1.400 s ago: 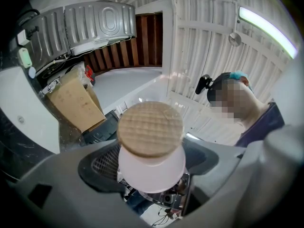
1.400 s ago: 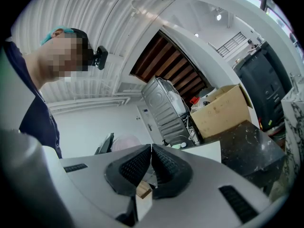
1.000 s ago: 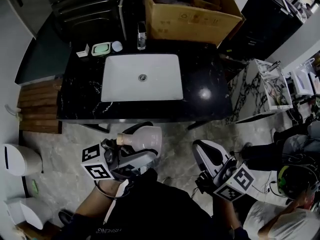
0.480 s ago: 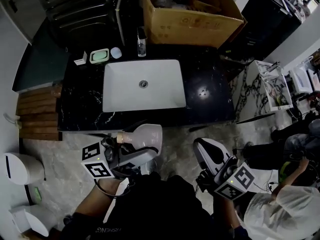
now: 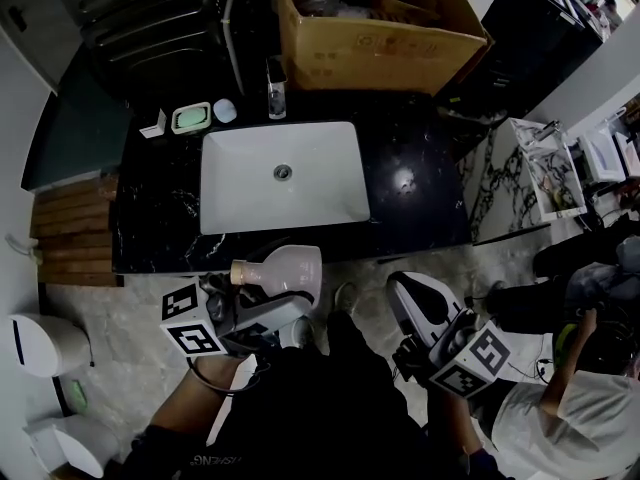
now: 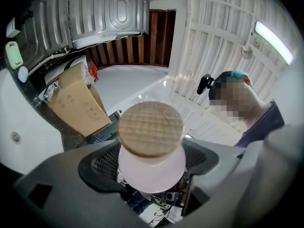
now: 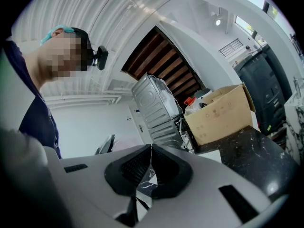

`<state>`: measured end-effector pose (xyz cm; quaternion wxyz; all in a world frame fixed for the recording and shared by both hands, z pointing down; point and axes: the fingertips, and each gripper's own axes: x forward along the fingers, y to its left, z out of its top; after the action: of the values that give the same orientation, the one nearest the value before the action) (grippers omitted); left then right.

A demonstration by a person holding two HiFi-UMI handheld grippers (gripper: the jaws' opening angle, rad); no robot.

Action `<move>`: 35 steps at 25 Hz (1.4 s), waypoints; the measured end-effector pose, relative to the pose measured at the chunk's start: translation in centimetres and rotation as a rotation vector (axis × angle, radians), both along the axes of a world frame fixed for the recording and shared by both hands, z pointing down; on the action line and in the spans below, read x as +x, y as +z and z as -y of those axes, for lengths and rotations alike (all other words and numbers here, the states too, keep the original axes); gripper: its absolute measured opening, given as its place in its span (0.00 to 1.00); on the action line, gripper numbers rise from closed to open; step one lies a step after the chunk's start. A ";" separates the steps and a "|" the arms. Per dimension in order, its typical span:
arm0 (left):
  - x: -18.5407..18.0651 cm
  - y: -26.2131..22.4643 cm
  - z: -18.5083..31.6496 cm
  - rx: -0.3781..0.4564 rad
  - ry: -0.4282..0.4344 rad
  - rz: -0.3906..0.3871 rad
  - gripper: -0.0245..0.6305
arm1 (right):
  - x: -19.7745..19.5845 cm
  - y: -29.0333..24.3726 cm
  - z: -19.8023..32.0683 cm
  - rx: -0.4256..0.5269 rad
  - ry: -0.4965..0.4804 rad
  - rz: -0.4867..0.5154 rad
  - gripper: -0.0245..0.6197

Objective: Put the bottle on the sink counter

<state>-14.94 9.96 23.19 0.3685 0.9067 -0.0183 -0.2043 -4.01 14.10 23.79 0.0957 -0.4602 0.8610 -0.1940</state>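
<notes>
Head view: grips the bottle sideways in the left gripper, cork pointing left, right by the front edge of the sink counter. Right gripper pinched together, empty.

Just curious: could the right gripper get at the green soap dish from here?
Probably not: the right gripper hangs short of the counter, and the soap dish lies beyond the sink, back left.
</notes>
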 end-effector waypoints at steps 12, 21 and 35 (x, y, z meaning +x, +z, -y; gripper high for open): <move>3.6 0.8 4.3 -0.013 -0.023 0.032 0.63 | 3.4 -0.1 5.0 -0.005 -0.022 0.045 0.08; 7.8 2.1 8.3 -0.035 -0.044 0.064 0.63 | 7.7 1.9 8.8 -0.033 -0.056 0.030 0.08; 14.8 3.8 15.2 -0.048 -0.115 0.133 0.63 | 14.4 4.1 15.2 -0.074 -0.131 0.071 0.08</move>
<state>-0.18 -5.21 27.03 0.3760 0.9066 -0.0995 -0.1639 10.34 -1.08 27.88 0.0961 -0.3990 0.8776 -0.2478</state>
